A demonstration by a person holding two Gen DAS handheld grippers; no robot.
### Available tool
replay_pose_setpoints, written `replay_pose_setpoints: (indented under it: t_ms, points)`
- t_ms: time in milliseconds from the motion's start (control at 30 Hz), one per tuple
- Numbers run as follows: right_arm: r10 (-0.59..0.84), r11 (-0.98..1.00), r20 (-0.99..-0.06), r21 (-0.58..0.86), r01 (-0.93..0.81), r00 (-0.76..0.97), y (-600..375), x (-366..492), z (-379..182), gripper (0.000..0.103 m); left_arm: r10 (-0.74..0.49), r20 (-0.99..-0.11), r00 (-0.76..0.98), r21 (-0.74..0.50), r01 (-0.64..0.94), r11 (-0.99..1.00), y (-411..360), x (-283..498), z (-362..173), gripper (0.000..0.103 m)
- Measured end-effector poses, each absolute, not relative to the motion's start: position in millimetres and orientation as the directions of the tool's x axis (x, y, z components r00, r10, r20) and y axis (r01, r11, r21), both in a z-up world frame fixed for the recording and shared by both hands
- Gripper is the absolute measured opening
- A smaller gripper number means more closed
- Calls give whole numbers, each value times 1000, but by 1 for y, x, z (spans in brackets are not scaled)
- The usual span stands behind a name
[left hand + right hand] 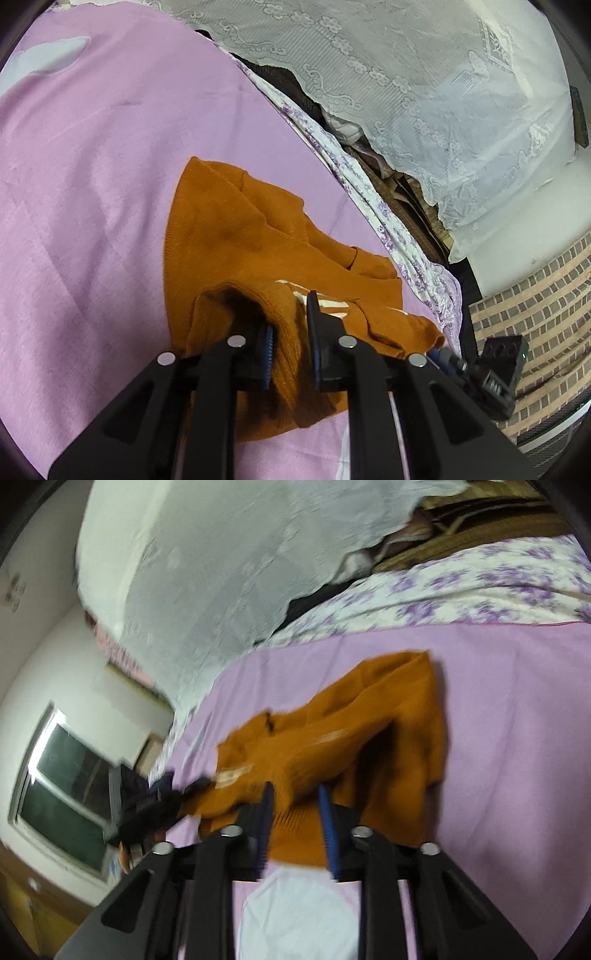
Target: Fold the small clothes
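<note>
An orange knit sweater (pixel 229 229) lies crumpled on a purple bed sheet (pixel 92 166). Its ribbed hem runs between the blue pads of my left gripper (pixel 290 325), whose jaws stand slightly apart and loose around the fabric. In the right wrist view, which is blurred, the same sweater (pixel 369 716) spreads over the sheet (pixel 517 720). Another stretch of ribbed hem sits between the pads of my right gripper (pixel 295 794); these jaws are open too, with the cloth resting in the gap. Cream markings show on the sweater's front.
A white lace cover (pixel 424 74) drapes over piled bedding behind the sheet, with a purple-flowered sheet (pixel 369 199) along the edge. A black device (pixel 498 373) sits at the bed's right edge above a brick-patterned floor (pixel 546 288). A window (pixel 66 775) is at left.
</note>
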State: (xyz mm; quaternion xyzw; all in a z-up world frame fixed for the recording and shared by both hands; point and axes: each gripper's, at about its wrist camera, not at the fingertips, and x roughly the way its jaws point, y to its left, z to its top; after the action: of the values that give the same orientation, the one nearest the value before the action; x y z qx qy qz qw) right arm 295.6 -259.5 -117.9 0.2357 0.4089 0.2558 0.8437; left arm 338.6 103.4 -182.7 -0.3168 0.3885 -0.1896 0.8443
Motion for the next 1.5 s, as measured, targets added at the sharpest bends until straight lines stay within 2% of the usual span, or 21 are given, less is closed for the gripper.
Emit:
replay_pose_setpoints:
  t_ms: [200,333,533,600,700,833,967,1167,1267,1400,1500]
  points:
    - [616,786,-654,481,-389,438,-198,273,-127,18,-531,-530,661,-627,117,771,106,308,-168,14]
    - [533,838,-714,374,-397,453,-178,274,-134,18,-552,-538,638,-584,191,789,93,277,-167,25]
    - [434,885,-761,261,-384,483,-164,298,-133,18,-582,-549,600,-525,294,799,67,251,-171,29]
    - [434,889,-749,266,-373,501,-160,315,-126,18,-588,-549,594,-514,315,798,60,249,-172,34]
    - [439,898,-697,323,-298,568,-163,350,-115,19,-582,-582,568,-495,320,808,44,256,-177,34]
    - [448,889,-652,399,-225,611,-176,373,-111,20,-478,-640,602,-391,281,877,22,280,-176,35]
    - [443,891,-629,390,-233,639,-191,361,-106,20,-330,-656,679,-332,133,934,27,319,-174,43]
    - [415,900,-651,396,-182,635,-213,365,-117,20,-256,-690,677,-431,-101,897,76,368,-190,41]
    - [371,911,-670,397,-112,643,-224,379,-127,20,-279,-685,673,-465,-108,879,87,368,-196,40]
    - [375,890,-670,454,-47,641,-245,391,-136,19,-231,-660,715,-394,-68,916,77,354,-181,41]
    - [369,896,-651,438,-70,663,-241,385,-128,19,-254,-635,730,-384,-14,923,65,353,-169,49]
